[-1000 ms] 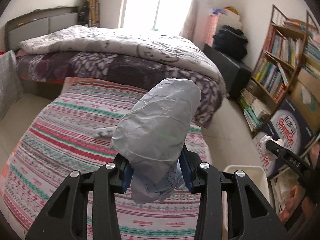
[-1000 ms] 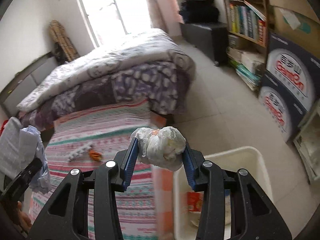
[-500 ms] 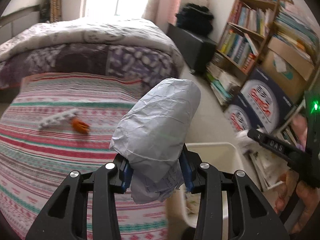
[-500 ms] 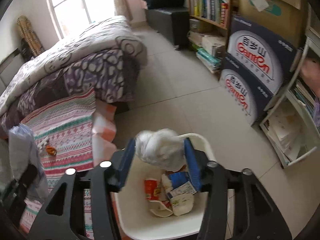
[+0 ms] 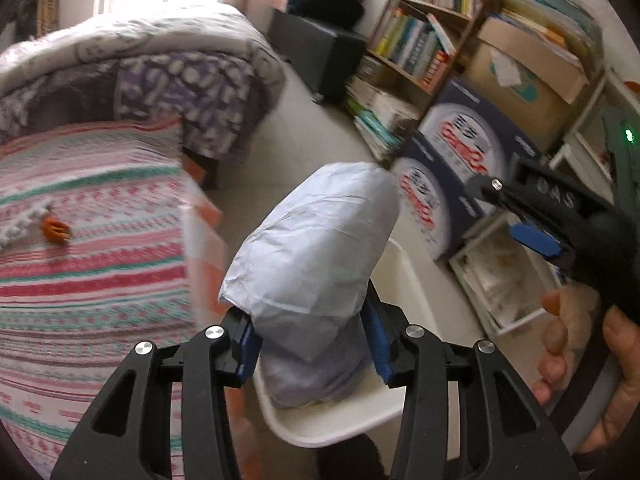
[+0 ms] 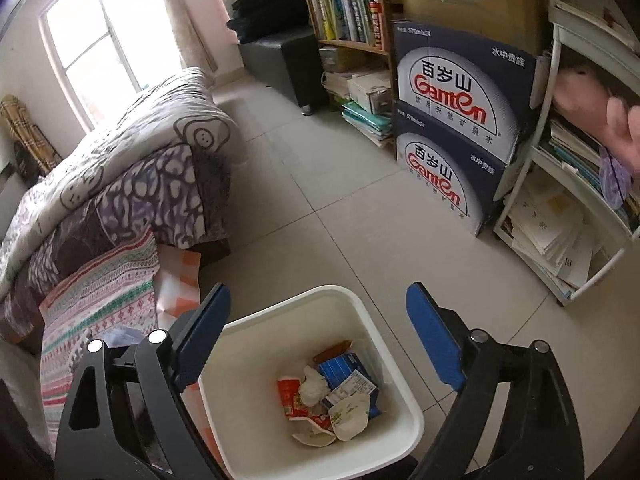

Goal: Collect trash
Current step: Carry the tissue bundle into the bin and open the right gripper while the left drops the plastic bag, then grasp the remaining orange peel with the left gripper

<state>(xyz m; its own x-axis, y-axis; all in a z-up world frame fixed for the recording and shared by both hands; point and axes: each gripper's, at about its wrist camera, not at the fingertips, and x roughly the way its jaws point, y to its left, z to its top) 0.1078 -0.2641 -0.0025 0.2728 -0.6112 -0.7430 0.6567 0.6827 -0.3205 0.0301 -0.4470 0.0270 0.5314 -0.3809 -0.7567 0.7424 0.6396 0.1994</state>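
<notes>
Below me sits the bin (image 6: 404,396); my right gripper (image 6: 316,336) has just spread empty, my left gripper (image 5: 310,340) clamps the bag (image 5: 316,248), loosening.

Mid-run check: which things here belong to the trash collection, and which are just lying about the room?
Belongs to the job:
- crumpled grey wrapper clamped in the left gripper
- white bin holding discarded trash
- right gripper, jaws just opened, nothing between them

Just lying about:
- water cartons
- bookshelf
- bed

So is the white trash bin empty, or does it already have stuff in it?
Not empty. The right wrist view shows the white bin holding crumpled tissue, a blue carton and a red wrapper at its bottom, well below the rim.
</notes>
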